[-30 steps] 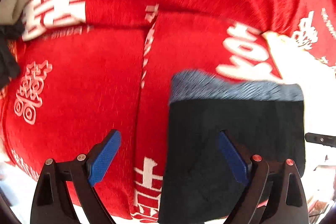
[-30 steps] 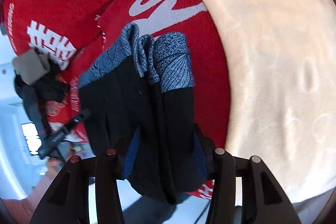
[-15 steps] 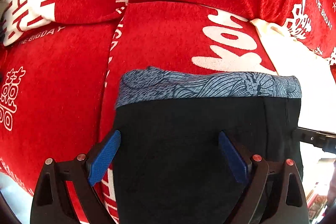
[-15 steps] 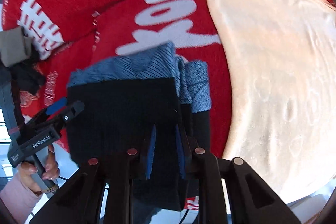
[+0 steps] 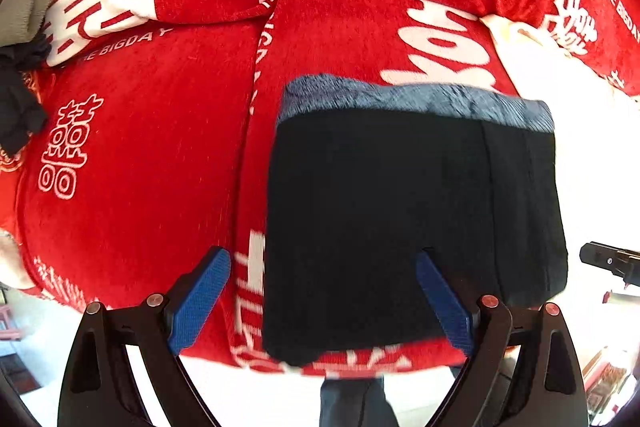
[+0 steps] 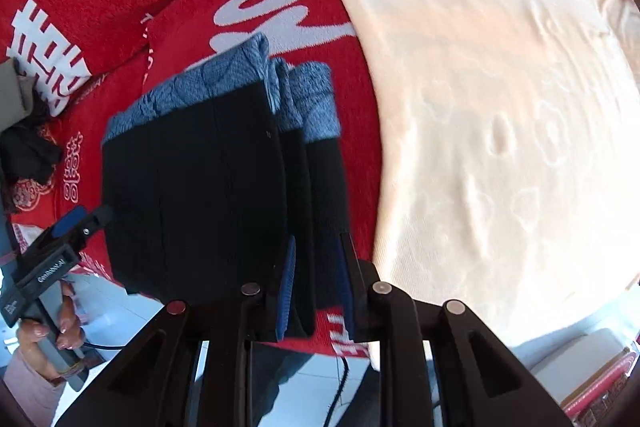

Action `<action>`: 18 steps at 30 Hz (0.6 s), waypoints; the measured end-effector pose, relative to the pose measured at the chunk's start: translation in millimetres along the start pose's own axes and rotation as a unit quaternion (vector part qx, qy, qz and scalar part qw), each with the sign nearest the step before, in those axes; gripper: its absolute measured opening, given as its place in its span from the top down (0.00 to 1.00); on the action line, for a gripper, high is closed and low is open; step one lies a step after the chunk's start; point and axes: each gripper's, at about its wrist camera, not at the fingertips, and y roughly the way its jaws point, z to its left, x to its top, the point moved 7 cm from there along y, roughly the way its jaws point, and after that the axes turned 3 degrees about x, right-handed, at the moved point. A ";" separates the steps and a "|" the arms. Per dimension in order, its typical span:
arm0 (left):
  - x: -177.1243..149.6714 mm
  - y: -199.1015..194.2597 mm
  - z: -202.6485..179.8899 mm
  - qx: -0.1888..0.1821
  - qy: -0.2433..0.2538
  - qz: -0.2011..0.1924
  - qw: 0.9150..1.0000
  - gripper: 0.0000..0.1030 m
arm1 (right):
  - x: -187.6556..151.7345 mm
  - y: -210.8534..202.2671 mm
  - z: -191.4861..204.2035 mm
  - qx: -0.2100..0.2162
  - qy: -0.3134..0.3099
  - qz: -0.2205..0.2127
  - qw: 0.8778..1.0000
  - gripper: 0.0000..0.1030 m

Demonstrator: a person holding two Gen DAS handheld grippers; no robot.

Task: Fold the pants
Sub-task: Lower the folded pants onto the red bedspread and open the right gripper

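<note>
The pants [image 5: 412, 211] are black with a blue-grey patterned band at the far edge, folded into a thick rectangle on the red cover. My left gripper [image 5: 324, 291] is open and empty; its right finger overlaps the near left part of the pants. In the right wrist view the pants [image 6: 200, 187] lie in stacked layers. My right gripper [image 6: 316, 275] is shut on the right-hand layers of the pants at their near edge. The left gripper [image 6: 68, 227] shows at the left of that view, held by a hand.
The red cover [image 5: 132, 155] with white lettering spreads over the whole surface. A cream cloth [image 6: 492, 107] lies right of the pants. Dark and grey clothing [image 5: 20, 83] sits at the far left. The surface's near edge runs just below the pants, with floor beyond.
My left gripper has shifted left, so the pants now sit right of its centre. My right gripper has stayed shut on the pants' layers and the stack has turned slightly.
</note>
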 end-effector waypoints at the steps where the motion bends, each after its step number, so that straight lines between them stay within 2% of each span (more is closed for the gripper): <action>1: -4.8 -5.1 -1.6 0.002 0.003 0.004 1.000 0.08 | -4.5 -3.0 -0.4 -0.001 0.003 0.002 1.000 0.77; 3: -11.6 -15.1 -4.5 0.005 0.007 0.006 1.000 0.08 | -16.6 -11.2 0.5 -0.005 0.009 0.008 1.000 0.71; 7: -22.2 -35.7 -8.2 0.015 0.011 0.008 1.000 0.08 | -33.2 -28.4 13.2 -0.005 0.002 0.002 1.000 0.44; 8: -23.8 -41.1 -9.1 0.015 0.011 0.009 1.000 0.08 | -37.6 -32.5 17.4 -0.006 -0.001 0.002 1.000 0.39; 12: -25.9 -57.0 -9.4 0.019 0.009 0.007 1.000 0.08 | -50.9 -43.1 36.2 -0.002 -0.008 0.004 1.000 0.37; 18: -27.2 -73.9 -7.3 0.022 -0.003 0.003 1.000 0.08 | -56.6 -57.3 61.4 -0.005 -0.031 0.000 1.000 0.27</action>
